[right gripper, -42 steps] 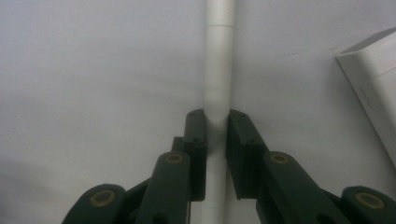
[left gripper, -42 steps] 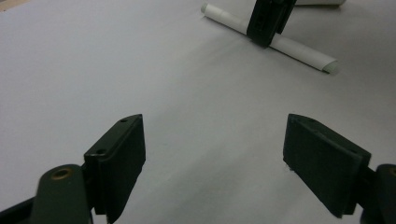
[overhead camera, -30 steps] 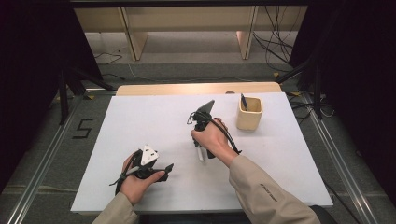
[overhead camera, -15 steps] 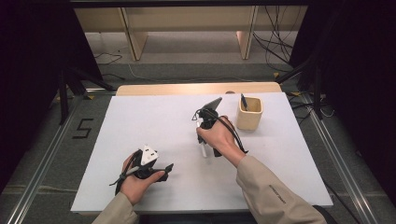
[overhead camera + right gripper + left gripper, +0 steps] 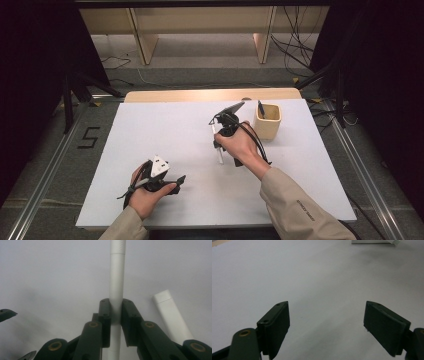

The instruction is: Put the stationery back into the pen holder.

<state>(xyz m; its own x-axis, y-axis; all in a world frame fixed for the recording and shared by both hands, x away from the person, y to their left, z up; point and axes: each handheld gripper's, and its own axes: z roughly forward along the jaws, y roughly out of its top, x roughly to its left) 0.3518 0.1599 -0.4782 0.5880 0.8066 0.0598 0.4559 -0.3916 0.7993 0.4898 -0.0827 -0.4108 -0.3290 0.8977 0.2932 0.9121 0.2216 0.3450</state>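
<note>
The right hand (image 5: pixel 243 145) reaches toward the table's (image 5: pixel 150 125) far right corner, its right gripper (image 5: pixel 116 312) pinching a white pen (image 5: pixel 117 277) between 2 jaws. The left gripper (image 5: pixel 325 325) rests near the front edge, jaws spread wide.

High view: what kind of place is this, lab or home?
Probably a lab recording station, not a home. A white-covered table stands between dark side screens, loose cables run across the bare floor behind it, and a tape mark shaped like a 5 sits on the floor beside the rails.
</note>
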